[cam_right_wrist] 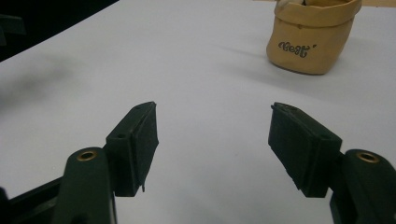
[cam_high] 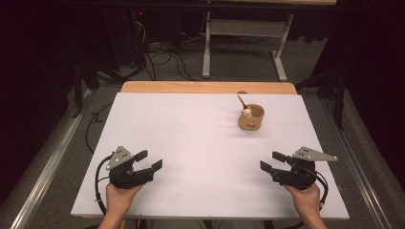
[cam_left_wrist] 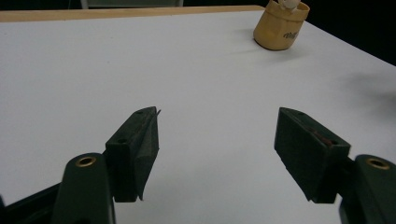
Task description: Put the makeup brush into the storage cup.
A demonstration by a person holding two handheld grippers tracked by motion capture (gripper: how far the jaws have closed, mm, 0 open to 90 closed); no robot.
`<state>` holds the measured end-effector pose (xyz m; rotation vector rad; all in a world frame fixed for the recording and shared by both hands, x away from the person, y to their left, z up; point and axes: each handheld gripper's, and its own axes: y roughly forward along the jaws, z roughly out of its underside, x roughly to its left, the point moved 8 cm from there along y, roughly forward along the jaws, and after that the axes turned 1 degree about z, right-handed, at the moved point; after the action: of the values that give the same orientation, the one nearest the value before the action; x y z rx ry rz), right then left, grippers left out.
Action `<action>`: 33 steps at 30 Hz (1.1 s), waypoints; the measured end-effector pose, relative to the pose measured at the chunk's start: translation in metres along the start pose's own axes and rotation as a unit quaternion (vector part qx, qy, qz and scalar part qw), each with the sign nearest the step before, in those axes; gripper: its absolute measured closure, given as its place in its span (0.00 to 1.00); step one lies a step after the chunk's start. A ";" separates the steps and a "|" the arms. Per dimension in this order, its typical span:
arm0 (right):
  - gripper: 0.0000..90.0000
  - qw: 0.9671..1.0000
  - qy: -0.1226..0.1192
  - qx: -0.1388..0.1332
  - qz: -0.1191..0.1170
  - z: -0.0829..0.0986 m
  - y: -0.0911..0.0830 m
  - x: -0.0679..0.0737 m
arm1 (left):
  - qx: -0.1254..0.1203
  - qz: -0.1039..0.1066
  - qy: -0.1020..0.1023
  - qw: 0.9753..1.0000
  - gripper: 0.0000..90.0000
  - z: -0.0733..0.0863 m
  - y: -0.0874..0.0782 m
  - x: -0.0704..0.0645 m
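High view, my left tongs [cam_high: 149, 161]: low at the near left of the white table [cam_high: 191, 138], jaws spread, nothing between them.
High view, my right tongs [cam_high: 271, 161]: low at the near right, jaws spread and bare as well.
High view, my hands: my left hand [cam_high: 119, 196] and right hand [cam_high: 303, 196] come in from the near edge, each gripping its tool.
High view, pouch [cam_high: 251, 117]: a small tan cloth pouch stands upright toward the far right of the table, well apart from both tongs, nearer my right ones; a small pale figure [cam_high: 246, 111] and a thin stick [cam_high: 241, 100] poke out of its top.
Left gripper view: my two black jaws stand wide apart over bare white table; the pouch [cam_left_wrist: 280, 25] sits far off at the upper right.
Right gripper view: jaws wide apart here too, holding nothing; the pouch [cam_right_wrist: 310, 39] stands ahead at the upper right, dark lettering on its side, not touching either jaw.
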<state>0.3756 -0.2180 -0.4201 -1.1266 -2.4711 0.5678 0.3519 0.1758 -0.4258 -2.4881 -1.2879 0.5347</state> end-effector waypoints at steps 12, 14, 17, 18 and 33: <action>0.38 1.000 0.003 -0.004 0.013 0.005 0.002 -0.007 | 0.002 0.000 0.001 1.000 0.35 0.000 0.001 -0.001; 0.38 1.000 0.002 -0.005 0.015 0.006 0.001 -0.009 | 0.002 0.000 0.001 1.000 0.35 0.000 0.001 -0.001; 0.38 1.000 0.001 -0.005 0.019 0.007 0.002 -0.010 | 0.001 0.001 0.001 1.000 0.35 0.000 0.001 0.000; 0.38 1.000 0.000 -0.003 0.021 0.008 0.002 -0.010 | 0.001 0.001 0.001 1.000 0.35 0.000 0.001 0.000; 0.38 0.999 -0.019 -0.003 0.039 0.017 0.005 -0.012 | 0.002 0.003 0.002 1.000 0.35 0.000 0.001 -0.001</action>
<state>0.3780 -0.2276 -0.4385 -1.2296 -2.4712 0.6091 0.3519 0.1741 -0.4265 -2.4893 -1.2786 0.5330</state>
